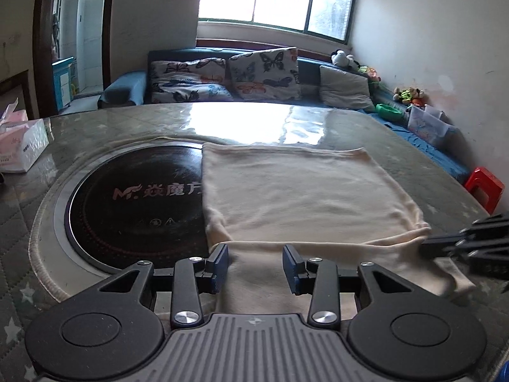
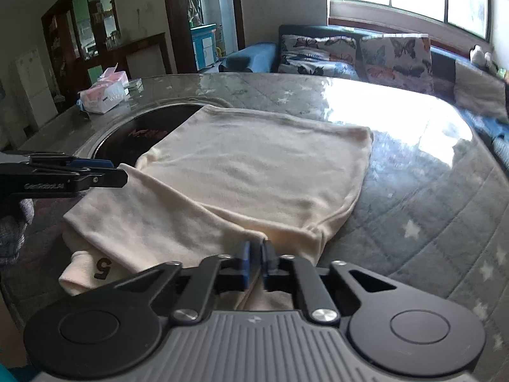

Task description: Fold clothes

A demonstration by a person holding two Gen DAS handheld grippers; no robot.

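The cream knit garment [image 2: 254, 172] lay partly folded on the quilted glass-topped table [image 2: 429, 222], overlapping the black round cooktop [image 1: 136, 200]. The right gripper [image 2: 254, 254] pinched its near fold, likely to carry it over; the left gripper [image 1: 256, 261] hovered apart above the cloth.

Your left gripper [image 1: 256, 262] sits low in the centre of its own view, level and pointing forward, its blue-padded fingers [image 1: 219, 261] spread wide apart with a clear gap between them. Your right gripper [image 2: 256, 258] fills the bottom centre of its view, jaws pressed almost together with only a thin slit left. In that same view your left gripper enters from the left edge, seen side-on.
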